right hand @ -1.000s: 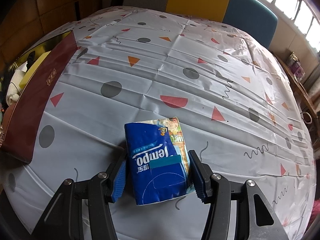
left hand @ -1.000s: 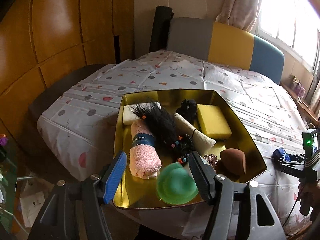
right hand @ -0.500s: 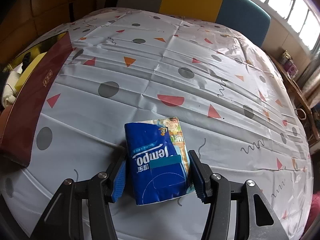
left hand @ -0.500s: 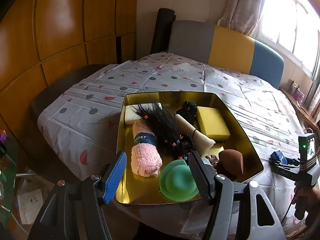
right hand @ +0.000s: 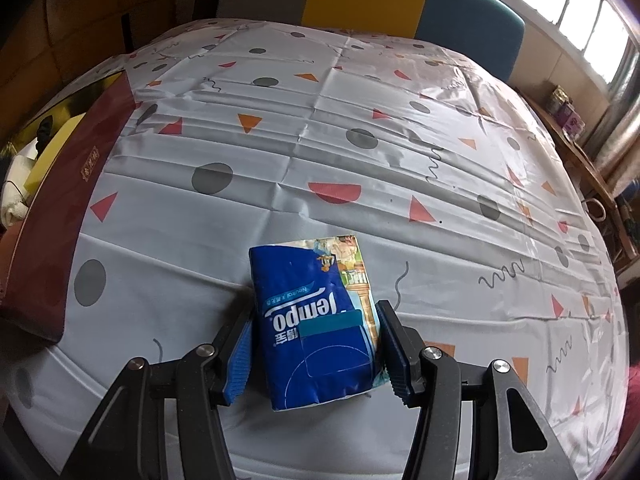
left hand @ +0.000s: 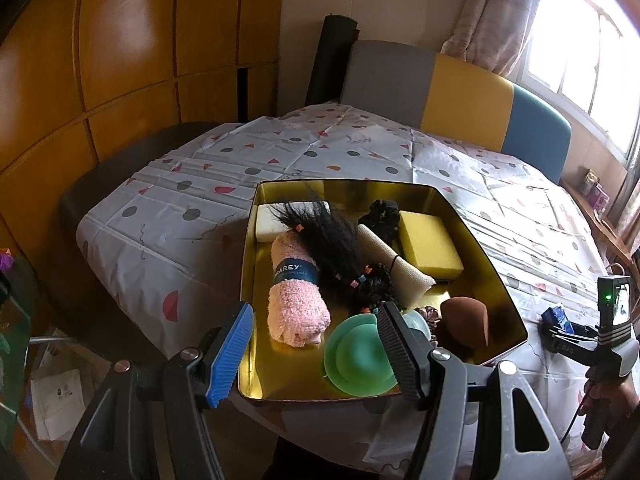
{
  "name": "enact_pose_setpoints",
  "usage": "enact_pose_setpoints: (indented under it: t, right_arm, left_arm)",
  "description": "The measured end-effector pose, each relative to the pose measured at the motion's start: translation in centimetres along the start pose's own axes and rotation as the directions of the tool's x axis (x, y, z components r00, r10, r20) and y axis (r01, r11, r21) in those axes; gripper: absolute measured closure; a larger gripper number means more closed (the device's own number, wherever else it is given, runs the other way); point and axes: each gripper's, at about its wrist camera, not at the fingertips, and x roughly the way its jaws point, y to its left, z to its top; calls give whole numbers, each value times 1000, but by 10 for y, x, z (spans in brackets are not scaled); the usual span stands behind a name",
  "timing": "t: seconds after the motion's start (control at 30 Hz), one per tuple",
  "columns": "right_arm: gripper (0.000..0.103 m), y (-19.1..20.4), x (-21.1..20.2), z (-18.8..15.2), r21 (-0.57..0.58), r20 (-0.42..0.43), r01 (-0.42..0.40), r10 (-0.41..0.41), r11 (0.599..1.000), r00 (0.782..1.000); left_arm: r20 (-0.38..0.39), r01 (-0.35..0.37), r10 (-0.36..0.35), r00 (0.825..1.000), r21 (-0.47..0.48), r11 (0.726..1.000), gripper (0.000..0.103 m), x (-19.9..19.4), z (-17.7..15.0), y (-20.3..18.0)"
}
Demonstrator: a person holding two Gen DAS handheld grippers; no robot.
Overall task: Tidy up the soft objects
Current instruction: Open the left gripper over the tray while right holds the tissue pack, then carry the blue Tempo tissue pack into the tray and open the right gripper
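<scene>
A gold tray (left hand: pixel 476 232) sits on the patterned tablecloth and holds a pink rolled towel (left hand: pixel 296 300), a black hairpiece (left hand: pixel 332 244), a yellow sponge (left hand: pixel 430 248), a green silicone disc (left hand: pixel 356 356) and a brown makeup sponge (left hand: pixel 466 322). My left gripper (left hand: pixel 316 354) is open and empty above the tray's near edge. My right gripper (right hand: pixel 316 354) is shut on a blue Tempo tissue pack (right hand: pixel 316 316), held just above the cloth to the right of the tray (right hand: pixel 60 216). The pack (left hand: pixel 556 316) and right gripper also show in the left wrist view.
A grey, yellow and blue bench back (left hand: pixel 452 92) stands behind the table. Wooden wall panels (left hand: pixel 120 80) are on the left and a window (left hand: pixel 580 48) on the right. Papers lie on the floor (left hand: pixel 52 396) left of the table.
The left gripper has risen and pulled back, so the tray sits lower and farther in its view. The right gripper still holds the tissue pack and has lifted slightly.
</scene>
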Motion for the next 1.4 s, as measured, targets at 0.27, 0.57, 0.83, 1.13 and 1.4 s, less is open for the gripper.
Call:
enact_pose_setpoints:
  t: [0.27, 0.57, 0.83, 1.13, 1.4]
  right_arm:
    - [47, 6, -7, -4, 27, -13, -21, 21, 999, 1000]
    - [47, 9, -49, 9, 87, 98, -99, 91, 991, 991]
    - [47, 90, -99, 39, -92, 194, -273, 286, 958, 938]
    - [46, 200, -97, 58, -339, 81, -359, 407, 869, 910]
    - [48, 252, -35, 72, -388, -13, -291, 310, 875, 951]
  left_arm:
    - [-17, -6, 6, 1000, -8, 1000, 38, 4, -3, 5]
    - [-42, -16, 14, 999, -39, 999, 38, 12, -5, 14]
    - [-52, -27, 24, 998, -61, 998, 38, 16, -4, 22]
    - [-54, -38, 33, 998, -93, 995, 38, 19, -2, 36]
    - [-64, -50, 44, 997, -90, 995, 38, 26, -4, 41]
